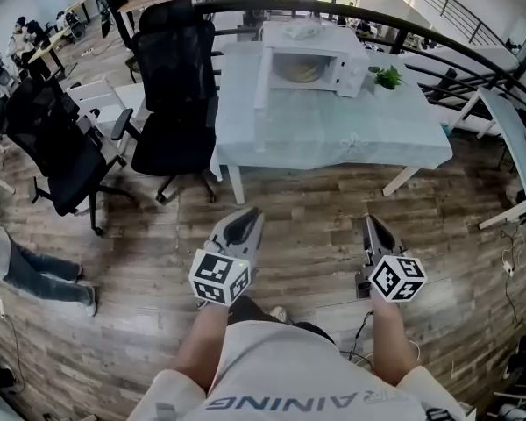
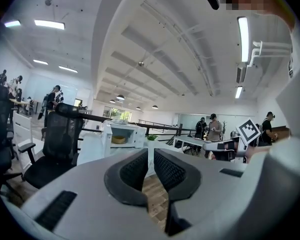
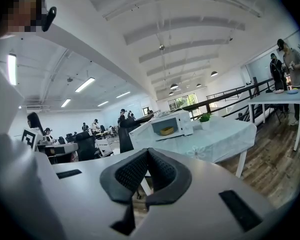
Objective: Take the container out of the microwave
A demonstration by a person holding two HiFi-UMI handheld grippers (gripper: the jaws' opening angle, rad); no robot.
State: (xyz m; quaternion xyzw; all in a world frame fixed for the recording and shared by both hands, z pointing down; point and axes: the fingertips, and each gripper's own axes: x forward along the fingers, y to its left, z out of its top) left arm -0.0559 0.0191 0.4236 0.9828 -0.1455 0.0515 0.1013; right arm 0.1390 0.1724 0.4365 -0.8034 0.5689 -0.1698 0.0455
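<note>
The white microwave (image 1: 311, 64) stands on a table (image 1: 333, 134) with a pale cloth, its door swung open to the left. A yellowish container (image 1: 302, 71) sits inside it. Both grippers hang over the wooden floor, well short of the table and pointing toward it. My left gripper (image 1: 245, 220) holds nothing, its jaws a narrow gap apart. Shut and empty, my right gripper (image 1: 371, 224) is level with it. In the left gripper view the microwave (image 2: 125, 134) and container (image 2: 119, 139) are far beyond the left gripper (image 2: 150, 151). The right gripper view shows the microwave (image 3: 171, 124) and container (image 3: 166, 131) far past the right gripper (image 3: 147, 150).
A small potted plant (image 1: 387, 78) stands right of the microwave. Two black office chairs (image 1: 171, 86) (image 1: 53, 139) stand left of the table. A person's legs (image 1: 39, 274) lie at the far left. Another table (image 1: 519, 152) is at the right, a curved railing (image 1: 351, 11) behind.
</note>
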